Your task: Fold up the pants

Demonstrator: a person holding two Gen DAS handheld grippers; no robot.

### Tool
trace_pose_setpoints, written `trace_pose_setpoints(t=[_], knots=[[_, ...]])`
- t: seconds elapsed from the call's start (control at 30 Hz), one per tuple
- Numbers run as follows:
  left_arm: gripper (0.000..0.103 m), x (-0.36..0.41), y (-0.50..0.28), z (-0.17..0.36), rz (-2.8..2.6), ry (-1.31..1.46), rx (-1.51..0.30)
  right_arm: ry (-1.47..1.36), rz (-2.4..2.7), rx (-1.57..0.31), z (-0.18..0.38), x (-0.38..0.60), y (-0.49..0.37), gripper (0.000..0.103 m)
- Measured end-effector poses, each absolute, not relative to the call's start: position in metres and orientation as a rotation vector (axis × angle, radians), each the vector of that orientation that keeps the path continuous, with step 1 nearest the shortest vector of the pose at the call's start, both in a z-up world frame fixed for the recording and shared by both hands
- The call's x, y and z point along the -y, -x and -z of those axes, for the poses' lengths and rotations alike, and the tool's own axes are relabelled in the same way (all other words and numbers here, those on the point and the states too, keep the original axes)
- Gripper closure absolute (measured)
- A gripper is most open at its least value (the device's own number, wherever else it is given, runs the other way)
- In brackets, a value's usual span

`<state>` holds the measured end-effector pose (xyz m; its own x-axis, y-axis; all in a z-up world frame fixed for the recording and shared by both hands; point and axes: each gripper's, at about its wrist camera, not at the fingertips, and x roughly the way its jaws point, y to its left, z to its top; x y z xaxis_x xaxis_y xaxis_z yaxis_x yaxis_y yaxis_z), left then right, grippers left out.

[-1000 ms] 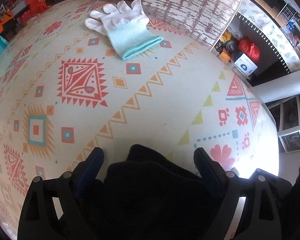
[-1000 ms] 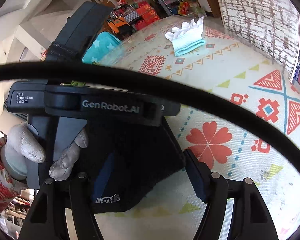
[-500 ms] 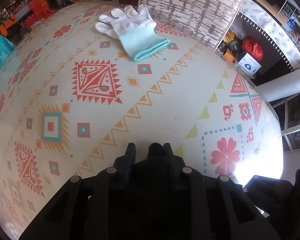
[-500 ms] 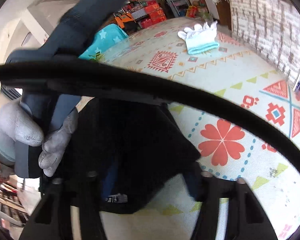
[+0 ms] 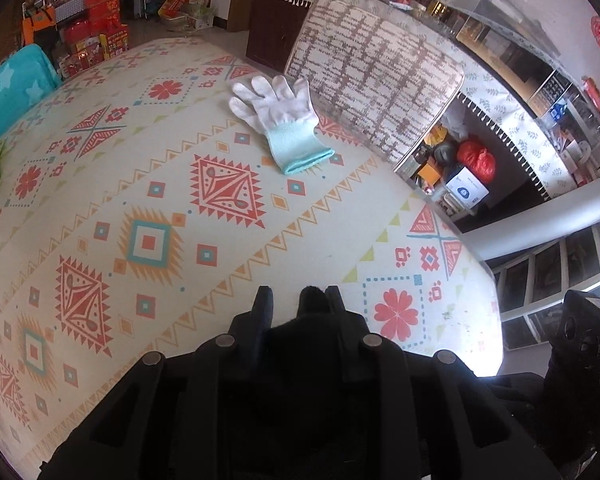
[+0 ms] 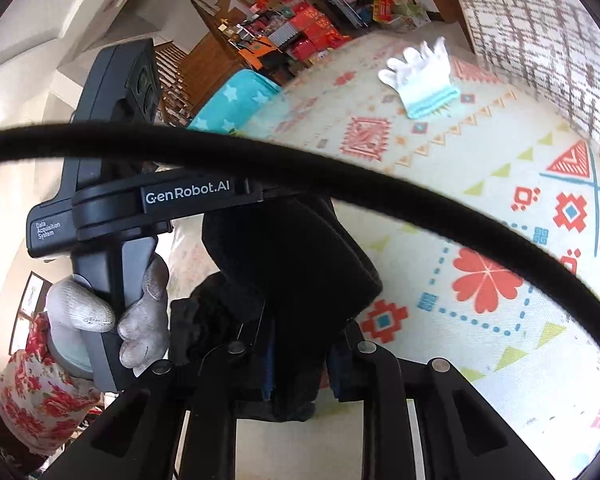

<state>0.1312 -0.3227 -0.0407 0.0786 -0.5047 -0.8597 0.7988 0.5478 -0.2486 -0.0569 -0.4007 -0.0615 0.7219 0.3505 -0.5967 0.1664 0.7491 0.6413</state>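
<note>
The black pants [image 5: 312, 304] are pinched in my left gripper [image 5: 300, 300], whose jaws are closed on a fold of the cloth above the near edge of the patterned mat [image 5: 228, 240]. In the right wrist view the pants [image 6: 296, 264] hang as a dark bundle between both tools. My right gripper [image 6: 300, 364] is shut on their lower edge. The left tool [image 6: 112, 208], held by a gloved hand [image 6: 140, 320], is just left of it, lifted off the mat [image 6: 480, 184].
A white glove with a teal cuff [image 5: 280, 120] lies on the far part of the mat, also in the right wrist view [image 6: 420, 76]. A patterned cushion [image 5: 372, 80] stands behind it. A black cable [image 6: 340, 176] crosses the right wrist view. A teal star blanket [image 5: 8, 88] lies at the left.
Both grippers have closed on the black pants, from wide open a second ago. Both have lifted the cloth up from the mat.
</note>
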Motion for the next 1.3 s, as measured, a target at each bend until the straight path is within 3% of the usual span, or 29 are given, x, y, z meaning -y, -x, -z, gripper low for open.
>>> trace_pose_setpoints(t=[0.33, 0.73, 0.8, 0.93, 1.0, 1.07, 1.13, 1.3], knots=[[0.078, 0.218, -0.15, 0.004, 1.017, -0.077, -1.094, -0.591, -0.159, -0.773, 0.013, 0.324, 0.02, 0.083], [0.077, 0.076, -0.181, 0.026, 0.918, 0.114, -1.113, -0.396, -0.265, -0.878, 0.012, 0.198, -0.049, 0.083], [0.075, 0.057, -0.186, 0.033, 0.902, 0.138, -1.119, -0.365, -0.277, -0.9, 0.018, 0.181, -0.061, 0.083], [0.062, 0.032, -0.196, 0.052, 0.865, 0.18, -1.155, -0.294, -0.268, -0.955, 0.04, 0.155, -0.09, 0.08], [0.061, 0.017, -0.201, 0.057, 0.836, 0.205, -1.156, -0.256, -0.289, -0.987, 0.052, 0.142, -0.097, 0.069], [0.061, 0.003, -0.206, 0.056, 0.82, 0.24, -1.147, -0.234, -0.334, -1.015, 0.063, 0.131, -0.098, 0.05], [0.061, -0.017, -0.213, 0.052, 0.789, 0.284, -1.134, -0.194, -0.372, -1.021, 0.065, 0.116, -0.1, 0.041], [0.06, -0.054, -0.219, 0.049, 0.7, 0.319, -1.12, -0.15, -0.475, -1.044, 0.061, 0.107, -0.094, 0.04]])
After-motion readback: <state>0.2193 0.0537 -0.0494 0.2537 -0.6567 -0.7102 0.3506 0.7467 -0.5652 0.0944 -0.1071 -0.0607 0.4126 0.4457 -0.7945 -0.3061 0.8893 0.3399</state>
